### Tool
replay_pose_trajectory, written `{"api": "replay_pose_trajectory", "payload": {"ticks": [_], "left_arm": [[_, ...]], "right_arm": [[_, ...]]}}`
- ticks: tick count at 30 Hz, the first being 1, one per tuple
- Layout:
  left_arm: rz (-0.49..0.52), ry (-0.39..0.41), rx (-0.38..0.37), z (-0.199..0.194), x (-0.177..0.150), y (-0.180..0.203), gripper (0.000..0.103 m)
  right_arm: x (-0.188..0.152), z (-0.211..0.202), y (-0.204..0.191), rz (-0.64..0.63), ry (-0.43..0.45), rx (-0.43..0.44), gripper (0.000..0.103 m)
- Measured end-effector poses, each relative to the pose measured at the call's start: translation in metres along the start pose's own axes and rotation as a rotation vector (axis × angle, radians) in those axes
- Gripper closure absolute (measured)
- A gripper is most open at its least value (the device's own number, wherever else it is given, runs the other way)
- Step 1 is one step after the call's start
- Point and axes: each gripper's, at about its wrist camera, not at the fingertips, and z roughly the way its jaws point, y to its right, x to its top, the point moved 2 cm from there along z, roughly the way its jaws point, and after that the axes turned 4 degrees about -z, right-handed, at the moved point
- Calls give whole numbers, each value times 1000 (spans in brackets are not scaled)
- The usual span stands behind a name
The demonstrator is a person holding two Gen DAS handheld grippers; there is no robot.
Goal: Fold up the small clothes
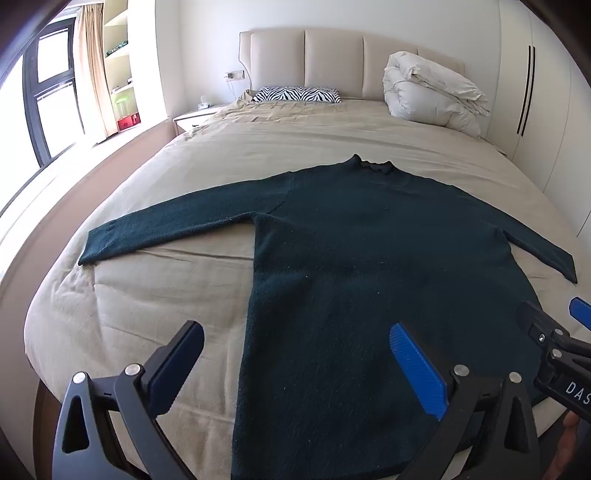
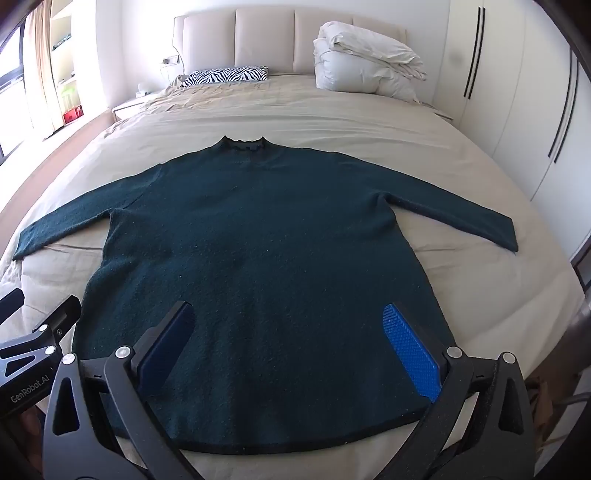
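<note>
My left hand-held gripper (image 1: pixel 295 369) and right hand-held gripper (image 2: pixel 299 354) both hang wide open, gripping nothing, just above the hem end of the sweater (image 2: pixel 258 240). It lies flat on the bed (image 2: pixel 332 122), collar toward the headboard (image 2: pixel 266 33), sleeves spread out to either side. Soft, thick knit — it should drape and sag, not slip. I'd pinch a sleeve at the cuff (image 2: pixel 509 236) — or the shoulder seam — first.
</note>
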Motion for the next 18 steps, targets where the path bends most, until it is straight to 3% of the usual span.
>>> {"api": "replay_pose_trajectory", "payload": {"ticks": [18], "left_arm": [[5, -7, 6, 1, -3, 2, 0]], "right_arm": [[-1, 2, -1, 8, -4, 0, 0]]}}
